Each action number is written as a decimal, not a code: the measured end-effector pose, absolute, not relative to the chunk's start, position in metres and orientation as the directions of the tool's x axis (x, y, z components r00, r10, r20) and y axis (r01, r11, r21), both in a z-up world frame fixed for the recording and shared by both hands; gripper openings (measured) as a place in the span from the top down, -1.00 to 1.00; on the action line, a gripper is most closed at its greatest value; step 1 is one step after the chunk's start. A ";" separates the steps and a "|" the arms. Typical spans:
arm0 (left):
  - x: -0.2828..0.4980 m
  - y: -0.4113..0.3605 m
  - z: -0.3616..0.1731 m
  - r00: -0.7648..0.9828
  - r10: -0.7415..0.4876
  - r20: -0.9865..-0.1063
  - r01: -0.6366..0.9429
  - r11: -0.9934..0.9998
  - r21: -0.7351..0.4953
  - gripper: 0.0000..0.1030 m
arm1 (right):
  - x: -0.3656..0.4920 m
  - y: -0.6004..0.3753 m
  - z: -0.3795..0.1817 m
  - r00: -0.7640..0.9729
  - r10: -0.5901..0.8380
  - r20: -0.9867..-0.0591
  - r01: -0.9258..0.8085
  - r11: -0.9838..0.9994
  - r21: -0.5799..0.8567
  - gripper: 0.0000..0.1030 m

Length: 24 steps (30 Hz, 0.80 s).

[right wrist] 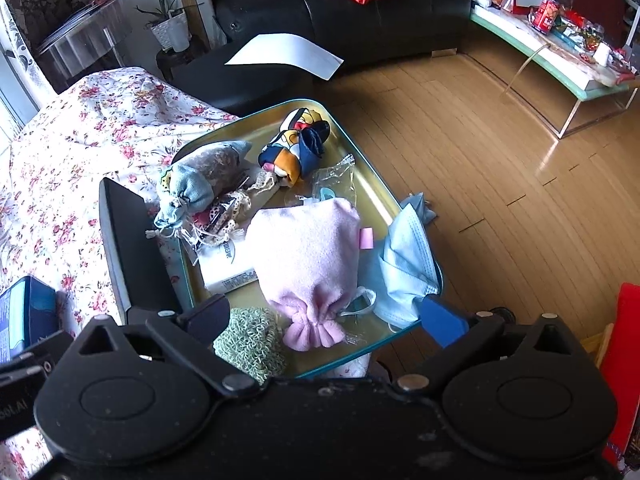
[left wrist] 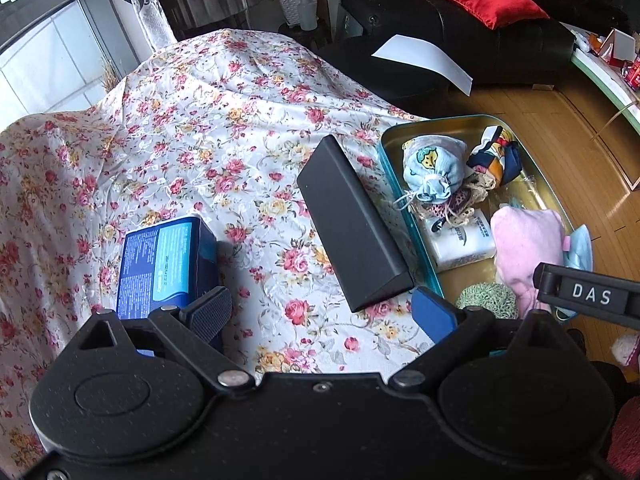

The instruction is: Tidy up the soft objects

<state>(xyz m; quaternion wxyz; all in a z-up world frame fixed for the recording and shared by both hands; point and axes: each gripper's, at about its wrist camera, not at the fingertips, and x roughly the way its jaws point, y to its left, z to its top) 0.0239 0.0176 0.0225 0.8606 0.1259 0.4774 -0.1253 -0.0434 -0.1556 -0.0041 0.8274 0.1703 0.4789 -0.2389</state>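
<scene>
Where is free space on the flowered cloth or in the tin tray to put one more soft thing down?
The flowered cloth is bare beyond the blue box and black box. The tin tray is crowded: pink pouch, light blue pouch, tissue pack, green knit. Only its gold floor on the floor-side rim, past the colourful bundle, is bare.

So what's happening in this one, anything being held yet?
Nothing is held. Both grippers are open: the right gripper hovers over the pink pouch in the teal-rimmed tin tray, which already holds a blue drawstring bag, a face mask and other soft items. The left gripper is over the floral cloth, near a black box.
</scene>
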 end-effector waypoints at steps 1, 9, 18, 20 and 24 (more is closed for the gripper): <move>0.024 0.018 0.022 0.511 -0.094 -0.854 0.334 0.937 0.097 -0.82 | -0.044 -0.156 -0.004 0.428 -0.232 -0.873 0.559 0.827 0.054 -0.99; 0.021 0.014 0.016 0.498 -0.090 -0.862 0.337 0.937 0.097 -0.82 | -0.045 -0.159 -0.005 0.428 -0.226 -0.875 0.570 0.819 0.068 -0.99; 0.021 0.007 0.010 0.481 -0.089 -0.872 0.352 0.931 0.099 -0.82 | -0.043 -0.159 -0.006 0.423 -0.222 -0.878 0.576 0.815 0.072 -0.99; 0.022 0.007 0.009 0.479 -0.088 -0.873 0.352 0.931 0.099 -0.82 | -0.043 -0.159 -0.006 0.422 -0.222 -0.879 0.575 0.815 0.070 -0.99; 0.023 0.006 0.008 0.475 -0.087 -0.876 0.353 0.930 0.099 -0.82 | -0.042 -0.159 -0.007 0.421 -0.222 -0.879 0.575 0.815 0.069 -0.99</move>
